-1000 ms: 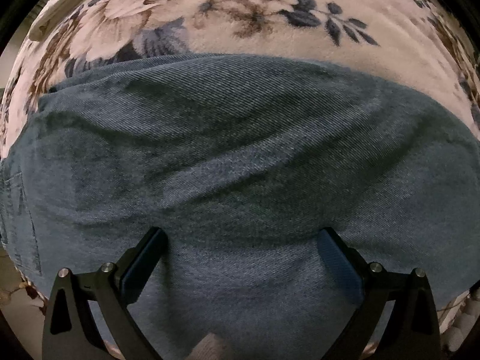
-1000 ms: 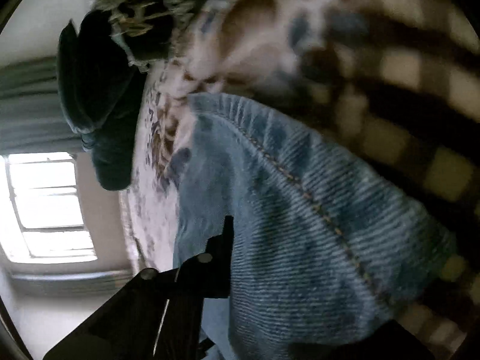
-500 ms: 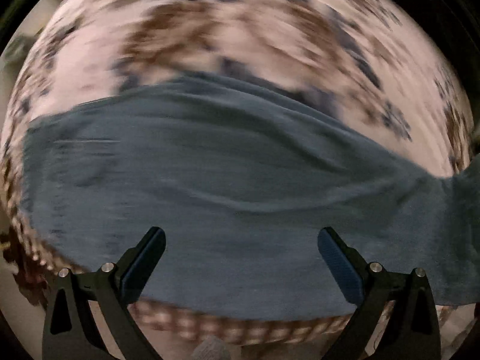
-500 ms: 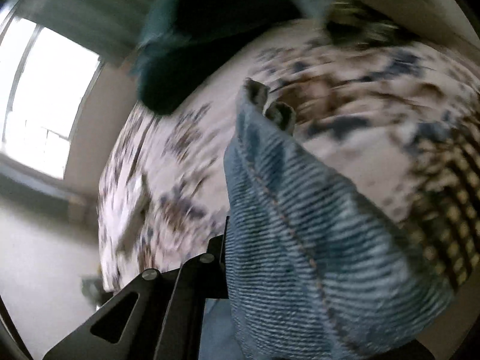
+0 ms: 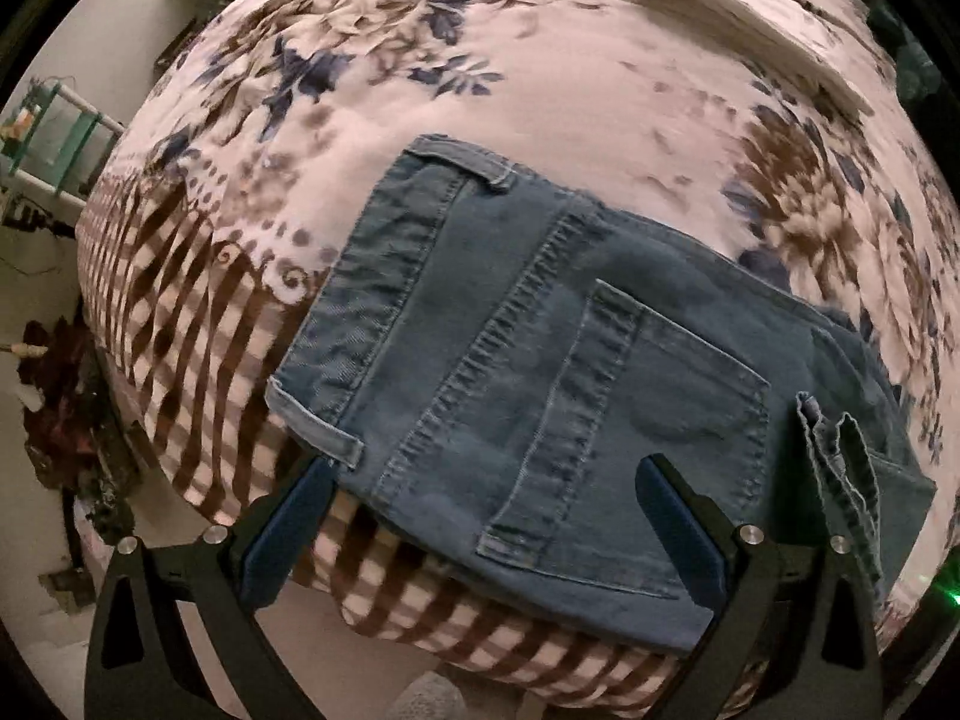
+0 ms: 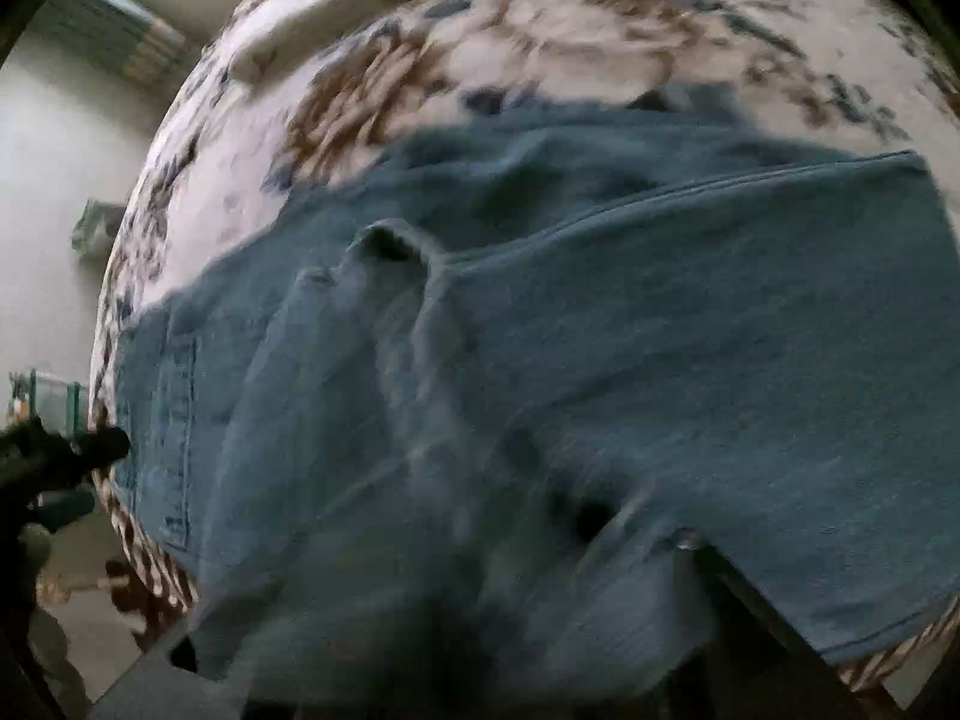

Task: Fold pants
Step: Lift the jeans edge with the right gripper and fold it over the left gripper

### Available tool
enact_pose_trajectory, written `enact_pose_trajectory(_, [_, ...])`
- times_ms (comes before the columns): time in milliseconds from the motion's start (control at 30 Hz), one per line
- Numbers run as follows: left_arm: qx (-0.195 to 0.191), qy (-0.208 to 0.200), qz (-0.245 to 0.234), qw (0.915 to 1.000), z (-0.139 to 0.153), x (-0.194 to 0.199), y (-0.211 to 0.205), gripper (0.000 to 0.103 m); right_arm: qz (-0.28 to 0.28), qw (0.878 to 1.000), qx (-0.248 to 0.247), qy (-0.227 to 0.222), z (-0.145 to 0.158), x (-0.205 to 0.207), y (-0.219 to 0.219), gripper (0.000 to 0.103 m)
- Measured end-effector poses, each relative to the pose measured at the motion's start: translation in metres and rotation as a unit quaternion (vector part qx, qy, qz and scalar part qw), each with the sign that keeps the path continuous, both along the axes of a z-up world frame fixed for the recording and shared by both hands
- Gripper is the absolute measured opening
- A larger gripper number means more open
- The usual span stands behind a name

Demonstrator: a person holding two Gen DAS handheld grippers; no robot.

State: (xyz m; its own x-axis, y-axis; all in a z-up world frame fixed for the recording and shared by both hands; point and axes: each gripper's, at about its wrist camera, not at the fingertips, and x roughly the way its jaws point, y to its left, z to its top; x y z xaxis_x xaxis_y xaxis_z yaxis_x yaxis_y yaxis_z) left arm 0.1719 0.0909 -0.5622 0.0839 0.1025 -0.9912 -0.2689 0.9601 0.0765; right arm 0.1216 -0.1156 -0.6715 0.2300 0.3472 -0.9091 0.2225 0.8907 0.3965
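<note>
On floral bedspread (image 5: 576,90) jeans (image 5: 540,372) are lying pocket-up; left gripper (image 5: 480,516) is hovering with fingers spread, right gripper (image 6: 456,630) is pinching bunched jeans hem

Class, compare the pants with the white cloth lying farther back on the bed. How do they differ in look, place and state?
1. The pants are blue denim; the white cloth is plain and pale.
2. The pants lie at the checked border; the cloth lies far back, on the flowers.
3. The pants are rumpled, back pocket up; the cloth is a flat stack.

Both rest on the bedspread.
</note>
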Motion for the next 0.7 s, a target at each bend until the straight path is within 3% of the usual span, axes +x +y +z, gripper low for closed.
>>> enact_pose_trajectory(33, [-0.013, -0.001, -0.002, 0.9999, 0.001, 0.002, 0.001, 0.103, 0.005, 1.000, 0.030, 0.007, 0.007, 0.001, -0.004, 0.052])
enact_pose_trajectory(67, [-0.026, -0.002, -0.006, 0.9996, 0.001, 0.002, -0.001, 0.103, 0.002, 0.998, 0.063, 0.012, 0.015, 0.000, -0.011, 0.059])
enact_pose_trajectory(100, [-0.038, -0.003, -0.011, 0.9992, 0.003, 0.002, -0.005, 0.103, -0.004, 0.997, 0.081, 0.010, 0.025, 0.000, -0.019, 0.064])
enact_pose_trajectory(167, [-0.068, -0.004, -0.026, 0.9974, 0.003, 0.007, -0.020, 0.103, -0.024, 0.994, 0.108, 0.000, 0.045, -0.009, -0.046, 0.064])
enact_pose_trajectory(267, [-0.115, 0.001, -0.048, 0.9923, 0.000, 0.013, -0.049, 0.103, -0.071, 0.994, 0.086, 0.006, 0.061, -0.021, -0.086, 0.066])
enact_pose_trajectory(367, [-0.182, 0.044, -0.072, 0.9797, -0.029, 0.021, -0.084, 0.103, -0.111, 0.992, 0.048, 0.028, 0.059, -0.032, -0.128, 0.066])
enact_pose_trajectory(433, [-0.188, 0.058, -0.083, 0.9769, -0.045, 0.022, -0.105, 0.103, -0.136, 0.989, 0.028, 0.048, 0.050, -0.035, -0.151, 0.066])
enact_pose_trajectory(500, [-0.149, 0.055, -0.114, 0.9806, -0.057, 0.024, -0.129, 0.099, -0.162, 0.985, 0.011, 0.062, 0.040, -0.037, -0.172, 0.066])
enact_pose_trajectory(600, [-0.083, 0.020, -0.165, 0.9826, -0.058, 0.021, -0.158, 0.073, -0.187, 0.979, -0.020, 0.077, 0.027, -0.041, -0.191, 0.066])
enact_pose_trajectory(633, [-0.079, 0.004, -0.185, 0.9796, -0.054, 0.019, -0.166, 0.046, -0.192, 0.978, -0.025, 0.078, 0.024, -0.041, -0.197, 0.066])
enact_pose_trajectory(667, [-0.071, -0.011, -0.201, 0.9768, -0.050, 0.017, -0.174, 0.026, -0.198, 0.976, -0.036, 0.081, 0.021, -0.041, -0.198, 0.066])
enact_pose_trajectory(700, [-0.070, -0.019, -0.209, 0.9753, -0.047, 0.015, -0.178, 0.022, -0.201, 0.975, -0.048, 0.080, 0.019, -0.039, -0.199, 0.066])
